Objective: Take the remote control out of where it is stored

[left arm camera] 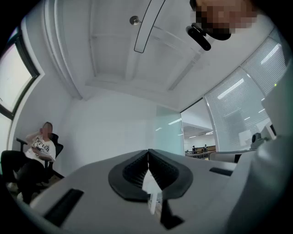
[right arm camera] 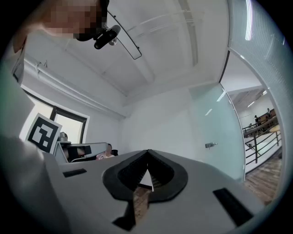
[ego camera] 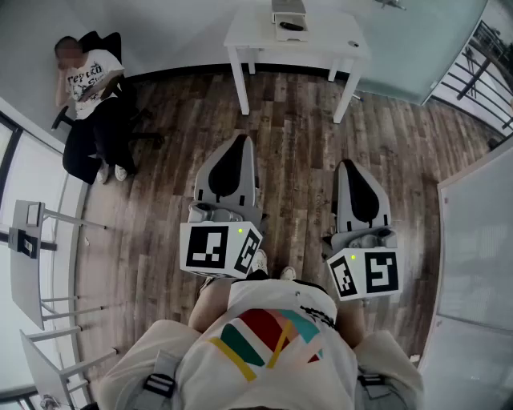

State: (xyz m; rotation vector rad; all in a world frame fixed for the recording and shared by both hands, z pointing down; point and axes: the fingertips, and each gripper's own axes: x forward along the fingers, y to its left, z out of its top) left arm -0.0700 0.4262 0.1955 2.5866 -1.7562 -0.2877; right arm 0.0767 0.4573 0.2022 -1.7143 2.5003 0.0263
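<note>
Both carried level and pointing ahead over the wood-plank floor (ego camera: pixel 296 136) — a travelling posture, apparently, with nothing in reach yet. Left gripper (ego camera: pixel 239 144) clenched tip to tip on nothing; right gripper (ego camera: pixel 348 166) likewise closed and empty. Far across the room, on the white table (ego camera: pixel 256 36), what looks like the remote control (ego camera: pixel 291 26) — dark, oblong, just beside a pale box (ego camera: pixel 288 8), too small to confirm. Seated person (ego camera: pixel 88 80) at far left, frosted glass partition (ego camera: pixel 417 48) behind the table, railing (ego camera: pixel 485 64) at far right.
</note>
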